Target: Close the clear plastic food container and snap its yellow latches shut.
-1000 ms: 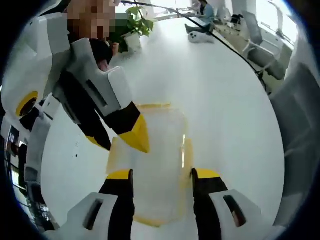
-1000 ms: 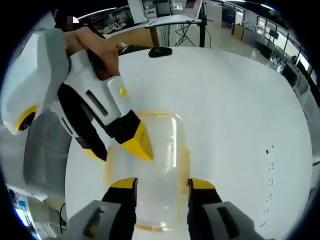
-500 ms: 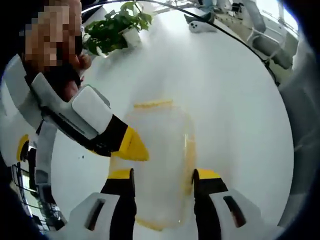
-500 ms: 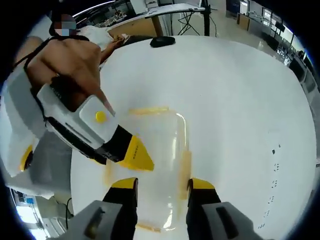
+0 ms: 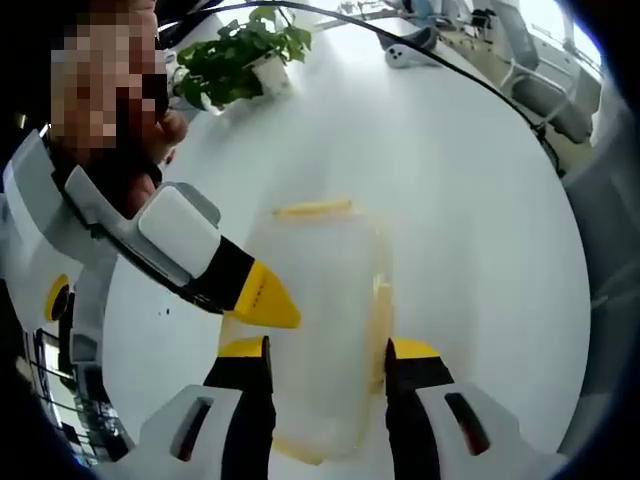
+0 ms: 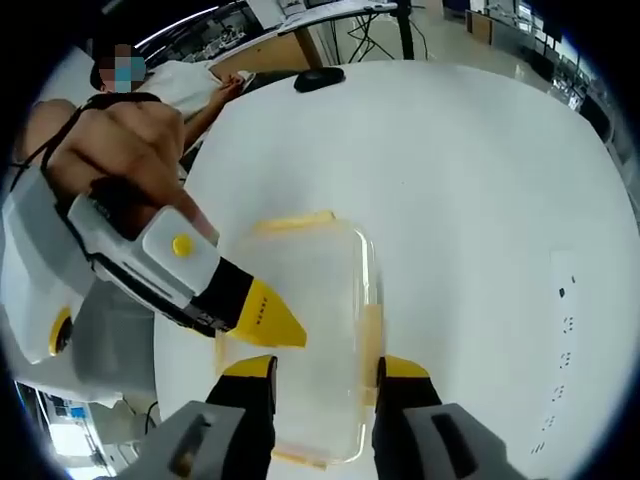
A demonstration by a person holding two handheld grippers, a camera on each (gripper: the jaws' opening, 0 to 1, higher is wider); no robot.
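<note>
The clear plastic container (image 5: pixel 320 300) lies flat on the white table (image 5: pixel 450 200), with yellow latches at its far end (image 5: pixel 312 208) and right side (image 5: pixel 380 318). My left gripper (image 5: pixel 325 350) hovers over its near part, jaws apart, nothing between them. The right gripper (image 5: pixel 265 300) reaches in from the left, its yellow tip over the container's left edge. In the right gripper view the container (image 6: pixel 315 300) lies under my right gripper (image 6: pixel 325 365), also open, and the left gripper (image 6: pixel 268 320) points at its left edge. I cannot tell whether the tips touch.
A potted plant (image 5: pixel 240 60) and a white object (image 5: pixel 410 55) stand at the table's far side, with chairs (image 5: pixel 560 90) beyond. A dark object (image 6: pixel 320 78) lies near the far edge. A person's hand (image 6: pixel 130 150) holds the gripper at left.
Each view's other gripper has tilted from steep to flatter, its yellow tip now lower at the container's left edge. Both cameras shifted slightly. The container has not moved.
</note>
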